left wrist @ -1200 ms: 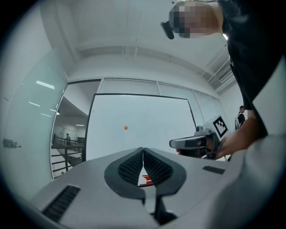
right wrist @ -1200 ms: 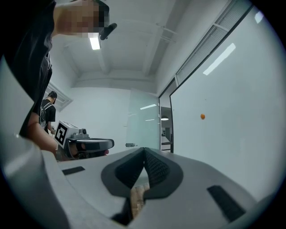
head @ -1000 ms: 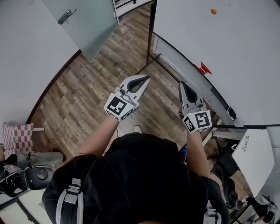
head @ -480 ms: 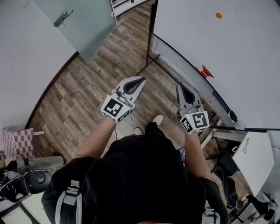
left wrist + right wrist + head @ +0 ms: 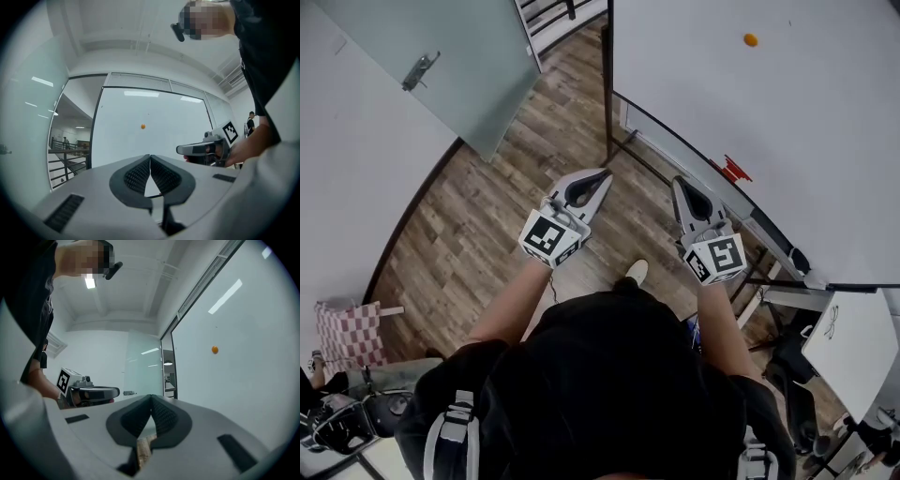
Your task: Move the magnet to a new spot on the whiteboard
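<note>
A small orange magnet point(image 5: 751, 40) sticks high on the whiteboard point(image 5: 825, 122); it also shows as an orange dot in the left gripper view point(image 5: 143, 126) and the right gripper view point(image 5: 214, 349). Both grippers are held side by side in front of the person, well below and short of the magnet. The left gripper point(image 5: 604, 174) points towards the board's left edge, jaws together and empty point(image 5: 150, 157). The right gripper point(image 5: 679, 183) points at the board's lower rail, jaws also together with nothing between them point(image 5: 151, 397).
A red object point(image 5: 731, 170) sits on the whiteboard's tray. A frosted glass door point(image 5: 459, 56) with a handle stands at the left. Wood flooring point(image 5: 487, 206) lies below. A white table point(image 5: 848, 333) and clutter stand at the right; a checked bag point(image 5: 347, 333) lies at the left.
The person has stepped towards the whiteboard; both grippers rose slightly in view and stayed shut. The magnet has shifted a little down and left in the head view.
</note>
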A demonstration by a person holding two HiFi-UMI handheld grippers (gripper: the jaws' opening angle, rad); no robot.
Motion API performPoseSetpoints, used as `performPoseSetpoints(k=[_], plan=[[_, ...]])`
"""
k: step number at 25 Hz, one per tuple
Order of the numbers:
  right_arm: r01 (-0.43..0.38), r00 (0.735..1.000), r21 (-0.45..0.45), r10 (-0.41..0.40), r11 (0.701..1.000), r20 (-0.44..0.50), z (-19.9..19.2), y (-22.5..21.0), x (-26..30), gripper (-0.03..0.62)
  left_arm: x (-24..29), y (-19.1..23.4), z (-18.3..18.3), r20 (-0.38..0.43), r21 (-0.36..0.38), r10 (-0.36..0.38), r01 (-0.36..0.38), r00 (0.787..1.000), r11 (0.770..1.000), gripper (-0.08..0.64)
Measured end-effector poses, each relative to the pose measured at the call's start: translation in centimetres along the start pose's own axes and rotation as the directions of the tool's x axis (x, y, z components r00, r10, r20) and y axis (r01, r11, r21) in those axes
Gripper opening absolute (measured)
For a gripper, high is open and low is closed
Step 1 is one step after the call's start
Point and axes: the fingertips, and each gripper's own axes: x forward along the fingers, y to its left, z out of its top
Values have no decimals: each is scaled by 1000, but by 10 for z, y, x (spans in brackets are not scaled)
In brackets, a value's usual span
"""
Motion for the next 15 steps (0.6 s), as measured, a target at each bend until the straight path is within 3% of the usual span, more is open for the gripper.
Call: performPoseSetpoints(k=[15], plan=[[2,1000,16,-2,1000,-2,-6,-116,6,-2,142,-7,-4,-11,10,-61,61,998,998,6]])
